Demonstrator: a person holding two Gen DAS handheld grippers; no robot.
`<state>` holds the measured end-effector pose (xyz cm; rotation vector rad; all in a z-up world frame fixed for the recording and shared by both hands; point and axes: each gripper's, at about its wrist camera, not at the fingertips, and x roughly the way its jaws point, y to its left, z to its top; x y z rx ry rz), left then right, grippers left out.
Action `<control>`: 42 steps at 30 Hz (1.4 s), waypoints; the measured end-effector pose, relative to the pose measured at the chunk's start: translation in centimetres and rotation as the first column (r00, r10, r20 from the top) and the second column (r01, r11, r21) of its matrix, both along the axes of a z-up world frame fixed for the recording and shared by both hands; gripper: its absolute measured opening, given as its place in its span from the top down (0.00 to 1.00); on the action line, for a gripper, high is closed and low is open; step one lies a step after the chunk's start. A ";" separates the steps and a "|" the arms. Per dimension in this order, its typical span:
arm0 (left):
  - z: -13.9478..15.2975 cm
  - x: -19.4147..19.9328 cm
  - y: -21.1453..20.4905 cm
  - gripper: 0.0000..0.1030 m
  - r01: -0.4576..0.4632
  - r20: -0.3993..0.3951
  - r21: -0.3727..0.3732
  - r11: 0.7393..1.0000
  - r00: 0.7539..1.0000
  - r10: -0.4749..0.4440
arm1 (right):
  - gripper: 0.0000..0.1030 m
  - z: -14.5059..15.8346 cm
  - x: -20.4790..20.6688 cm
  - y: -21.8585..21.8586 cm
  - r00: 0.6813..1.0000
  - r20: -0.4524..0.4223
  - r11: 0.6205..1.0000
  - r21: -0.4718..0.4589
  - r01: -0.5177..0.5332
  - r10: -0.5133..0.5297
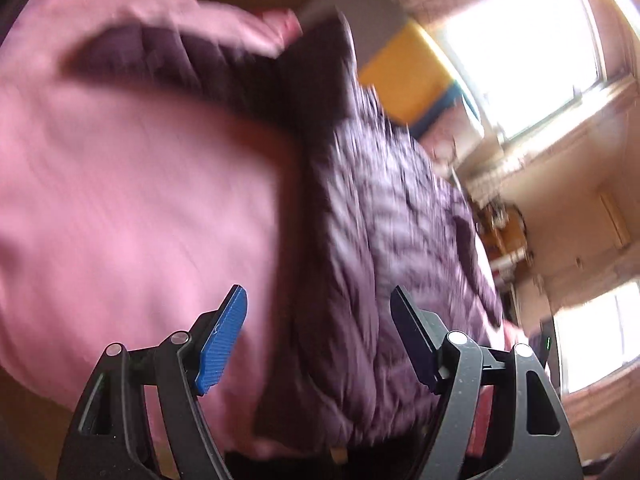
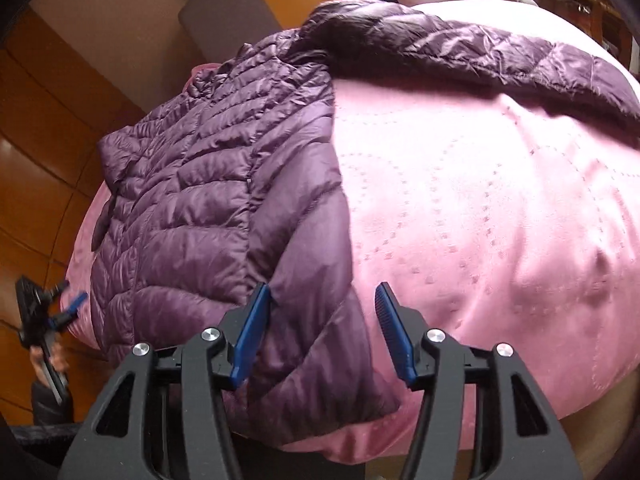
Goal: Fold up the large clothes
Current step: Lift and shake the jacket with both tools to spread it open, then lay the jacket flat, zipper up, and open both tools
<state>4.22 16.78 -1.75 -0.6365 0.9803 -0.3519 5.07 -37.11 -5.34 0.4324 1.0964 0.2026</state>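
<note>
Jacket (image 2: 192,184) lies on the pink bed (image 2: 480,220), side panel folded in. We have both the left gripper (image 1: 318,336) and right gripper (image 2: 318,332) spread apart, holding nothing. Next we likely regrip the sleeve (image 2: 460,48).

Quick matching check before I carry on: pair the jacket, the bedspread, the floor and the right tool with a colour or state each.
Things:
1. puffer jacket
2. bedspread
3. floor
4. right tool

Descriptions:
A. pink, dotted stitching
B. open, gripping nothing
C. purple, quilted
D. orange-brown wood

Pairs: 1-C, 2-A, 3-D, 4-B
</note>
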 end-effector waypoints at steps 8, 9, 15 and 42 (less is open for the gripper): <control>-2.0 -1.3 -5.5 0.92 0.123 -0.040 0.137 0.983 0.992 -0.119 | 0.94 1.2 -1.1 1.9 0.995 0.038 0.995 -0.036 -0.090 0.091; -2.0 -1.8 -5.3 0.92 0.120 -0.049 0.143 0.982 0.992 -0.114 | 0.95 1.4 -1.7 1.9 0.994 0.040 0.994 -0.046 -0.102 0.104; -1.8 -2.4 -5.5 0.91 0.137 -0.068 0.203 0.970 0.990 -0.125 | 0.94 -0.6 -3.9 2.2 0.990 -0.052 0.985 -0.108 -0.136 0.131; 0.6 17.6 21.1 0.26 -0.588 -0.016 0.356 0.726 0.773 0.634 | 0.23 -0.2 9.4 21.8 0.954 0.131 0.945 -0.223 -0.237 0.270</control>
